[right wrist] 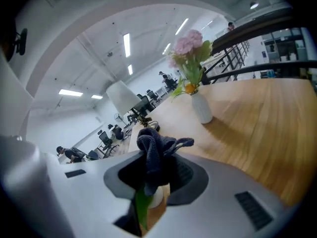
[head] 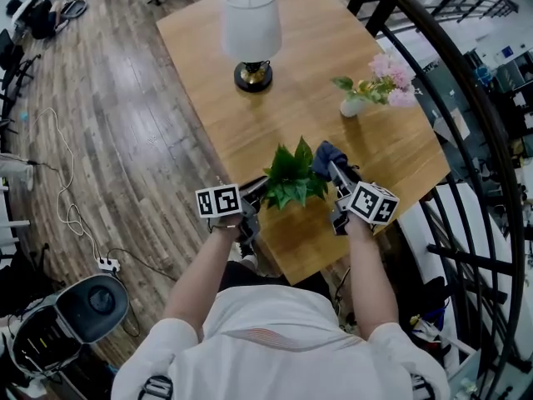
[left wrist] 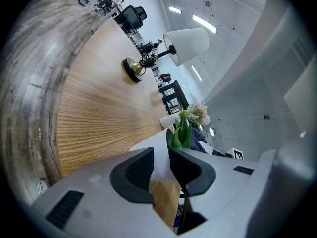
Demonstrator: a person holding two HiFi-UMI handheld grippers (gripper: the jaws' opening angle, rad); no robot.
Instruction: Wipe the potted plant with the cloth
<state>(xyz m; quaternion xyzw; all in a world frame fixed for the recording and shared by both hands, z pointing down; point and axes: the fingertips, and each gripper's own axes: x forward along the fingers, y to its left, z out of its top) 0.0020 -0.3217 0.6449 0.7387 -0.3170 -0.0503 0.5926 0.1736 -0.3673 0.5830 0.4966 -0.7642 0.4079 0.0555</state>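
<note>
A person at the near edge of a light wooden bench (head: 250, 132) tends a small leafy green potted plant (head: 293, 176) with a handheld tool in each hand. The left tool (left wrist: 161, 165) is clamped on the plant's white pot (left wrist: 157, 150), whose wall fills the gap between the two dark pads. Green leaves rise just beyond them. The right tool (right wrist: 157, 175) pinches a crumpled dark blue cloth (right wrist: 156, 150), which bunches up above its jaws. In the head view the cloth sits right up against the right side of the foliage. The plant stands close to the bench's near edge, between the two tools. Farther back on the bench are a table lamp with a white shade and black-and-gold base (head: 251, 32) and, to its right, a small white vase of pink flowers (head: 371, 86). Both stand well apart from the plant. A black metal railing (head: 466, 98) curves past the bench on the right.
</note>
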